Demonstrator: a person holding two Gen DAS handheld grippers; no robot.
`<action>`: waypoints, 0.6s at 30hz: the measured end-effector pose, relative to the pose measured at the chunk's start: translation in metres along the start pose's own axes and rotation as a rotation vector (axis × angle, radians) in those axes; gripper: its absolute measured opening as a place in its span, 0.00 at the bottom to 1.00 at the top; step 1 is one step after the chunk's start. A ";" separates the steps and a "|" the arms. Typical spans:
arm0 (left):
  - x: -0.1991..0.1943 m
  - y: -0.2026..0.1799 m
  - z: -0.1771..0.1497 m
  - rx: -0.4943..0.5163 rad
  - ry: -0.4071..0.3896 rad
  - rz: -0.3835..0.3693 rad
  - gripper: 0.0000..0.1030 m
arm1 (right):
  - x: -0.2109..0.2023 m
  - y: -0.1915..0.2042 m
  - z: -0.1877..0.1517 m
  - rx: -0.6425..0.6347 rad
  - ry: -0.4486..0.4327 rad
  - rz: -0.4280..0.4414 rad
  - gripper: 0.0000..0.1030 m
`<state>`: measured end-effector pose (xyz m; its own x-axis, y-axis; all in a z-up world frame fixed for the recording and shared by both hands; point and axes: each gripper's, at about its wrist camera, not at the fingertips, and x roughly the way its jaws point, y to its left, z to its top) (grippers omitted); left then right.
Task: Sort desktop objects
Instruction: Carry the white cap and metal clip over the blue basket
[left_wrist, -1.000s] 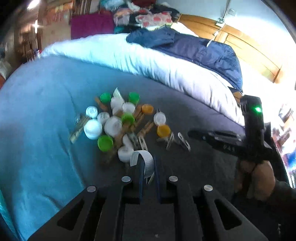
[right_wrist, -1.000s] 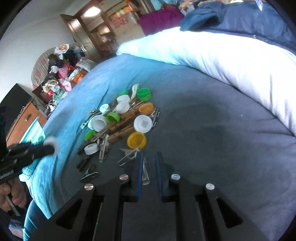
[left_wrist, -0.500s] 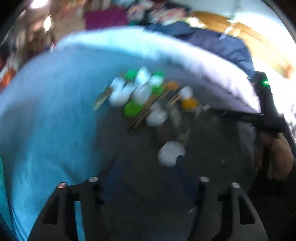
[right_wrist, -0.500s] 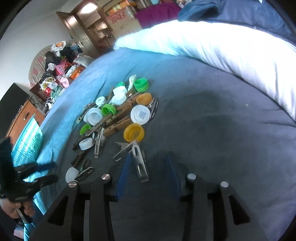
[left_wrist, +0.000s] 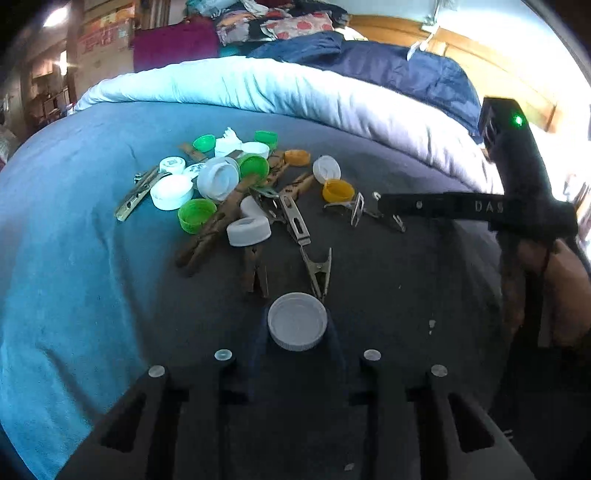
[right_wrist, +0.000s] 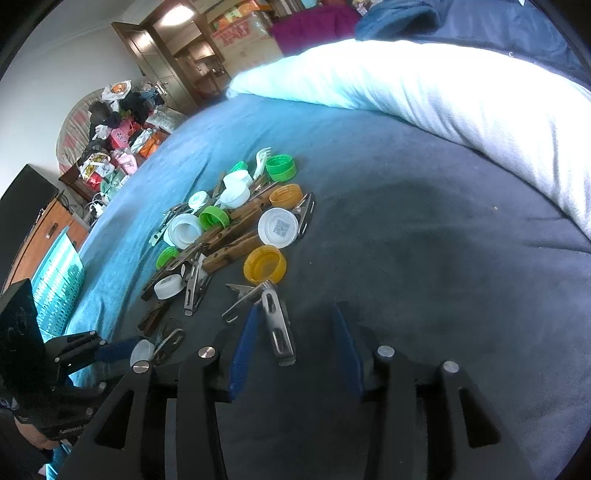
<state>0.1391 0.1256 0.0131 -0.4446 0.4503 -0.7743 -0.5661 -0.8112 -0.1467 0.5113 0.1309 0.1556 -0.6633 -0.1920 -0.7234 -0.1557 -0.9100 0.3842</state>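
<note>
Far left: closing the left gripper (left_wrist: 297, 326) on a white bottle cap (left_wrist: 297, 319), pads meeting its rim on either side. Lying flat, hollow side up, on the blue bedcover (left_wrist: 55, 229), at the near edge of the clutter and apart from the other caps; probably singled out as the first of a group to be sorted.

Just beyond: an unsorted heap (left_wrist: 236, 184) of white, green and yellow caps tangled with wooden clothes pegs (left_wrist: 210, 230) and metal clips. Nothing yet grouped by kind, to judge from the jumble. One crocodile-style clip (left_wrist: 317, 273) pointing almost at the held cap, tip just beside it; worth watching for a snag if the cap is dragged rather than lifted.

Further right: a yellow cap (right_wrist: 264, 264) at the heap's near edge, open side up, with a pair of steel clips just below it.

Right: opening the right gripper (right_wrist: 295, 308) over one of those, a flat metal clip (right_wrist: 279, 328). Clip between the blue fingers, close to the left one, not pressed by either; lying loose on the cover. Likely lined up lengthwise for a pinch across its narrow sides.

Behind everything: a white duvet (left_wrist: 295, 92) rolled back, leaving the flat cover as a worktop.
</note>
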 end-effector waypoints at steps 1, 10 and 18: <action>-0.001 -0.001 0.000 0.008 -0.004 0.008 0.31 | -0.002 0.001 0.000 -0.004 -0.005 -0.002 0.41; -0.016 0.005 0.000 0.000 -0.011 0.018 0.31 | -0.002 0.025 0.001 -0.141 -0.013 -0.032 0.40; -0.027 0.001 0.010 -0.003 -0.040 0.036 0.31 | 0.004 0.018 -0.001 -0.119 0.024 -0.086 0.14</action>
<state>0.1435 0.1161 0.0395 -0.4916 0.4353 -0.7542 -0.5475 -0.8280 -0.1210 0.5067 0.1129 0.1592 -0.6334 -0.1187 -0.7647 -0.1227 -0.9603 0.2507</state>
